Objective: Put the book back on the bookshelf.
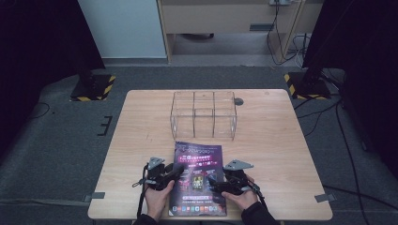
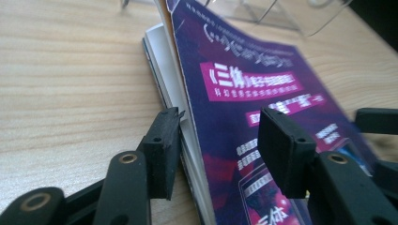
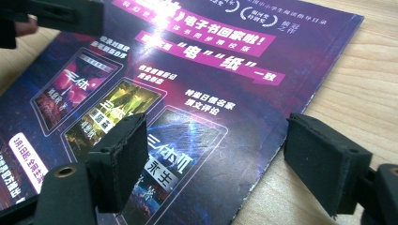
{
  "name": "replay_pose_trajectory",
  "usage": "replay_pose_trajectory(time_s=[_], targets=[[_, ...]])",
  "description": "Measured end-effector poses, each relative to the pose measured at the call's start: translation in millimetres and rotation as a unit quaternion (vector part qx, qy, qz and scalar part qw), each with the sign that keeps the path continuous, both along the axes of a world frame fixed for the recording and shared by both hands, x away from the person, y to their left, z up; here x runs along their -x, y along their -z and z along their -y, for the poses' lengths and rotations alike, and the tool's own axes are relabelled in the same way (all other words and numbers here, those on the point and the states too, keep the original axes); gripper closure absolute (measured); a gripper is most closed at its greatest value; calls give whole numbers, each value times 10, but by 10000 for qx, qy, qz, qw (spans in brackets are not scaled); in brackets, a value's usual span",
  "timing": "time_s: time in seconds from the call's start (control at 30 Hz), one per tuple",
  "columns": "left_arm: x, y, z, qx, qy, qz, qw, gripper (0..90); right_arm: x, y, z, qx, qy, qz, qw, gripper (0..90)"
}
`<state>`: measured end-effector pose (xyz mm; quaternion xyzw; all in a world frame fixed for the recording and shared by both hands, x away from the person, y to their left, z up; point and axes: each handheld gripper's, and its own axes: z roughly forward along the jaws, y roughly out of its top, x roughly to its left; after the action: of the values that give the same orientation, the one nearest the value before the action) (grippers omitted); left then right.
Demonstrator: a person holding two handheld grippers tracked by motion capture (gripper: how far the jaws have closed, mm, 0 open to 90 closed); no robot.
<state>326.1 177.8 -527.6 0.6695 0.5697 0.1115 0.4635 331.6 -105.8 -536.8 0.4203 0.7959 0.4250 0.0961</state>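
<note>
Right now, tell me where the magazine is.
In the high view the magazine lies flat at the table's near edge, between the left gripper and right gripper, before the clear box.

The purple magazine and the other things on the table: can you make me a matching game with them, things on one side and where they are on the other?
Things:
1. purple magazine
2. clear box
3. left tool
4. right tool

Places:
A. open, jaws on either side of the magazine's right edge
B. lying flat on the table's near side
C. open at the magazine's left edge, cover lifted
D. behind the magazine, at mid-table

Pairs: 1-B, 2-D, 3-C, 4-A
</note>
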Motion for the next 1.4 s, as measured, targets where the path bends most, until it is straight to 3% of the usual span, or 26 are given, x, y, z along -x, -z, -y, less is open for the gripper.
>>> replay_pose_trajectory(time_s=[0.13, 0.27, 0.37, 0.43, 0.5, 0.57, 0.67, 0.8, 0.97, 1.1, 1.23, 1.4], targets=[[51, -99, -41, 405, 302, 275, 9983, 523, -6, 1, 19, -53, 4, -18, 10000, 227], [72, -143, 32, 125, 533, 414, 9976, 505, -6, 1, 20, -50, 0, -18, 10000, 226], [15, -65, 70, 39, 762, 145, 9970, 484, -7, 1, 22, -63, -3, -27, 10000, 226], [-11, 4, 106, -262, 664, 34, 9974, 448, -7, 1, 23, -58, -10, -26, 10000, 226], [-33, 33, 97, -340, 579, -36, 9977, 441, -7, 1, 22, -54, -15, -23, 10000, 226], [-40, 46, 84, -323, 490, -90, 9982, 480, -8, 1, 23, -51, -20, -21, 10000, 226], [1, -5, 99, -293, 435, 79, 9986, 557, -8, 1, 21, -49, -16, -21, 10000, 226], [22, -84, 101, 78, 652, 210, 9976, 616, -7, 0, 22, -44, -13, -20, 10000, 228], [6, -66, 141, -128, 670, 115, 9976, 617, -7, 0, 23, -44, -10, -19, 10000, 230], [-17, -39, 113, -213, 546, -15, 9983, 699, -6, 0, 21, -37, 2, -11, 10000, 236], [5, -80, 136, -345, 612, 105, 9975, 741, -7, 0, 22, -50, 22, -15, 10000, 239], [49, -136, 146, -273, 636, 269, 9972, 781, -10, 1, 40, -137, 7, -64, 9999, 231]])
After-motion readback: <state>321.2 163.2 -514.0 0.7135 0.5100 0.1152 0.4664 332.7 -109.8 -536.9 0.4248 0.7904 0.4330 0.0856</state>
